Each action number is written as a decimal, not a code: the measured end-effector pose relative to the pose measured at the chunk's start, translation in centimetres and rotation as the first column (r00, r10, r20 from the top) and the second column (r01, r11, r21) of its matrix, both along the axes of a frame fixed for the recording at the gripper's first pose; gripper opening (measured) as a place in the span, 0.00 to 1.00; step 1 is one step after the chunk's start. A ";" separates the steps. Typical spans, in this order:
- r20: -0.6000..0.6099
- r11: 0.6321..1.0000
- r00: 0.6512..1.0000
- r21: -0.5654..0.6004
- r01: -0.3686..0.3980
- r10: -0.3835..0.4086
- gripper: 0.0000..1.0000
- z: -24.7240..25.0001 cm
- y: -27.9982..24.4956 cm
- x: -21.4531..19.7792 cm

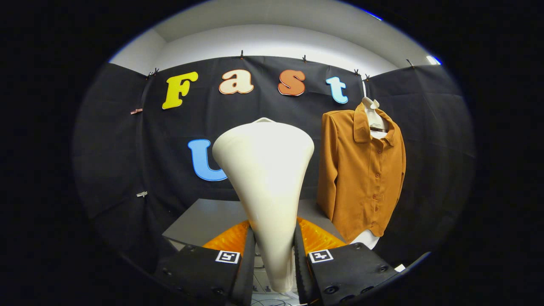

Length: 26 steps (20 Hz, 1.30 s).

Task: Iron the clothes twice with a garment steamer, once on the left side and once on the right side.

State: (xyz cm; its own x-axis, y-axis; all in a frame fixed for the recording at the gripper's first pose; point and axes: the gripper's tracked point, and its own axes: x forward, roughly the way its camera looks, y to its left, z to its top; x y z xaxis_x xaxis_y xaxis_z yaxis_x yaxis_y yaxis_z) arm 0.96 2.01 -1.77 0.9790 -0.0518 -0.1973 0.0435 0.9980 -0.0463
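A cream-white garment steamer [265, 178] stands upright between my fingers, its narrow handle low and its wide head up top, seen from the back. My gripper [274, 255] is shut on the steamer's handle, both fingers [245, 259] pressing its sides. Beyond and to the right of the steamer hangs a mustard-brown buttoned shirt [361, 174] on a hanger [376, 123] against the black cloth wall, with a white garment showing at its collar and hem. The steamer's head is well short of the shirt and to its left.
A grey table [204, 221] lies below and beyond the fingers, in front of the black cloth wall. The shirt's hem hangs just past the table's right corner. Small clips [142, 194] sit on the cloth at the left.
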 end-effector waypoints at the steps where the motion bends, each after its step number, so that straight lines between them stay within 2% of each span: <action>1: 0.002 1.000 1.000 0.000 0.004 -0.004 0.44 -0.3 -0.1 -0.4; 26: 0.013 1.000 1.000 -0.010 0.017 -0.017 0.44 -0.1 -0.7 0.7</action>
